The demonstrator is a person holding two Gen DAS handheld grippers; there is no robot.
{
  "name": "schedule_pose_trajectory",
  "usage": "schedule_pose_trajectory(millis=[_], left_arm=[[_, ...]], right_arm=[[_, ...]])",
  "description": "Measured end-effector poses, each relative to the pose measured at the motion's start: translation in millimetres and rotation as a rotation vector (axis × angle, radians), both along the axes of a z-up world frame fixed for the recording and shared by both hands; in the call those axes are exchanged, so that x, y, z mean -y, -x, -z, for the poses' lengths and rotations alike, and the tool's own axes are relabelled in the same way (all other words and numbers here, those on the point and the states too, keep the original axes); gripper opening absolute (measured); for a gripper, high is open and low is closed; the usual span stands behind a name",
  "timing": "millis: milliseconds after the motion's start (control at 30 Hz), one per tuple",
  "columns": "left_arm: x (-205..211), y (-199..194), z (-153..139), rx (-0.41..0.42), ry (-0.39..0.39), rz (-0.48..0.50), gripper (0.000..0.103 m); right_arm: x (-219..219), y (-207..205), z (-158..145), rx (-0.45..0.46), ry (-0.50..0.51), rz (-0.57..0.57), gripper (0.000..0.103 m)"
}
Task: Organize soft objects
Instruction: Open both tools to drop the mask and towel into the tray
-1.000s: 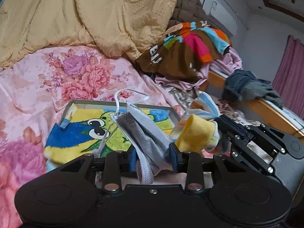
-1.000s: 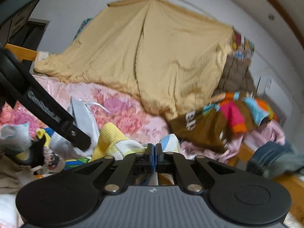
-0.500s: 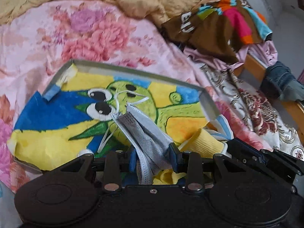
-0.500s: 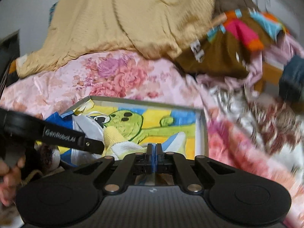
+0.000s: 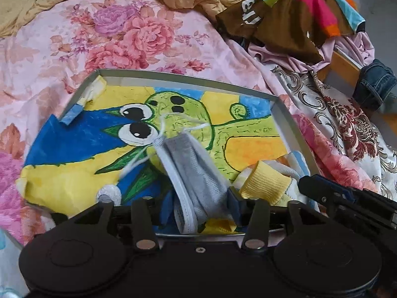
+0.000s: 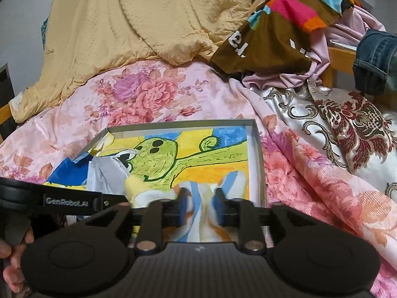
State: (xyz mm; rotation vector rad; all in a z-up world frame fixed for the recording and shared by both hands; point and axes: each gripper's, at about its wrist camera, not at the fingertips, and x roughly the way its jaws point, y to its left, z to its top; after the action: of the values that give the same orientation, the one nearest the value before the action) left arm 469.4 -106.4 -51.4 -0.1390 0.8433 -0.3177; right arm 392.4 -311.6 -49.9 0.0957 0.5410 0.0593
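A shallow grey tray (image 5: 285,114) lined with a cartoon drawing lies on the floral bed; it also shows in the right wrist view (image 6: 256,149). My left gripper (image 5: 201,206) is shut on a grey face mask (image 5: 196,166) and holds it over the tray's near edge; the mask also shows in the right wrist view (image 6: 109,171). A striped sock with a yellow cuff (image 5: 265,183) lies in the tray's near right corner. My right gripper (image 6: 199,204) is open, its fingers either side of the sock (image 6: 203,198), which rests in the tray.
A tan quilt (image 6: 148,19) is heaped at the back. A brown multicoloured garment (image 6: 280,22), lilac cloth and jeans (image 6: 374,59) lie at the right over a wooden bed rail. A patterned satin cover (image 6: 347,119) lies to the right of the tray.
Both grippers have come down over the tray. My right gripper has opened and let the sock go in the tray. My left gripper still holds the mask, now lower.
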Motion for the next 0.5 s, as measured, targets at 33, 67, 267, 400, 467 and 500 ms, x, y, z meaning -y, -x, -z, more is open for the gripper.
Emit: schedule_pose_trajectory(millis=[33,67,267,400,467,500], left_arm=[[0,2,-2,0.005,-0.013,-0.004,0.056],[0,4,-4,0.01,-0.026,-0.01,0.062],[-7,24,-19,0.07,-0.035,-0.045,0.079],[-13,45,-33,0.129,-0.039,-0.077,0.088],[-15,56,-41,0.15,-0.035,-0.08,0.091],[-16,62,-45,0.161,-0.033,-0.081,0.095]], right_arm=[[2,2,-1,0.005,-0.004,0.005,0.047],[3,5,-2,0.013,-0.004,0.017,0.053],[5,26,-17,0.076,-0.002,0.032,0.068],[5,42,-29,0.124,-0.012,0.037,0.085],[5,52,-36,0.157,-0.009,0.049,0.09],[5,55,-39,0.171,-0.003,0.052,0.092]])
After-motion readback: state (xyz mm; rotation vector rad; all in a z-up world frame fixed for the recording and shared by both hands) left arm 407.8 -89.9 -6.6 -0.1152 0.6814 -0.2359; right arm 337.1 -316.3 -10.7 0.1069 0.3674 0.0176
